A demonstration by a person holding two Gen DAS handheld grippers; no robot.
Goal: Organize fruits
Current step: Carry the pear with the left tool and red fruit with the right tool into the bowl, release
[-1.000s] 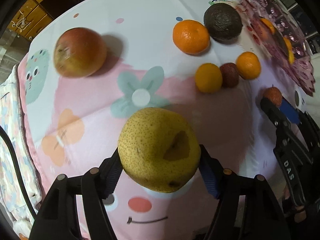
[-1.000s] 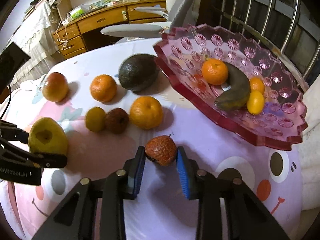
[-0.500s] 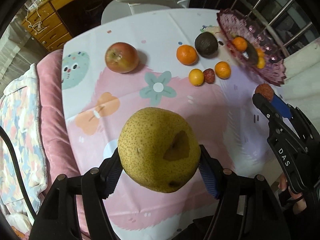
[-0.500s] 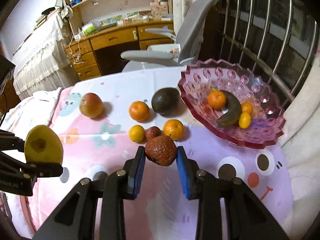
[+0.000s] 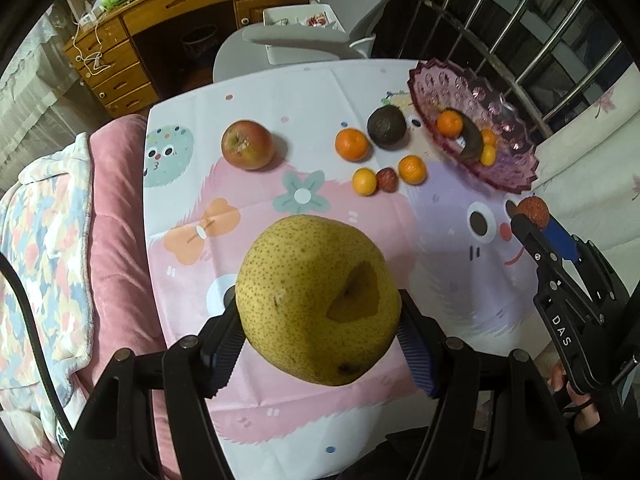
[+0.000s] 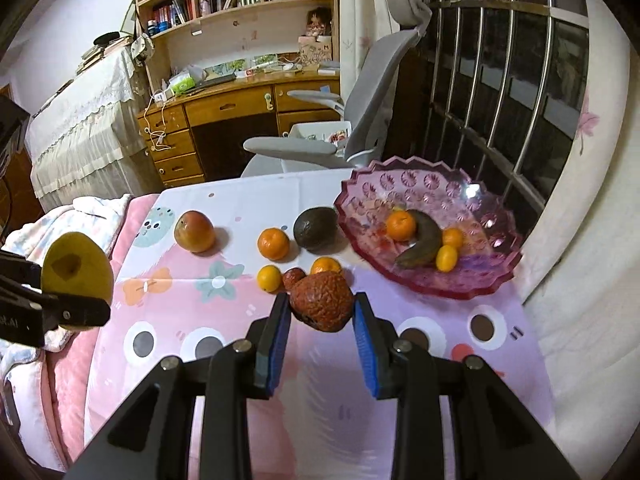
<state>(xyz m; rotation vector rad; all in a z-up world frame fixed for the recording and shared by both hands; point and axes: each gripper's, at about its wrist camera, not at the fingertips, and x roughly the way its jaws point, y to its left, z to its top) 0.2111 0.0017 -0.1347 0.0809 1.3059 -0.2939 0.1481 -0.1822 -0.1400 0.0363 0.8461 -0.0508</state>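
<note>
— While we hover over the table [image 5: 360, 92], what are we holding?
— Our left gripper [image 5: 320, 344] pinches the pear [image 5: 316, 300]; our right gripper [image 6: 322, 320] clamps a lychee [image 6: 322, 300] near the bowl [image 6: 472, 280].

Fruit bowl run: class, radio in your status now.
Left tool shut on pear; right tool shut on lychee. Both held above the table. Pink bowl ahead, path open.
</note>
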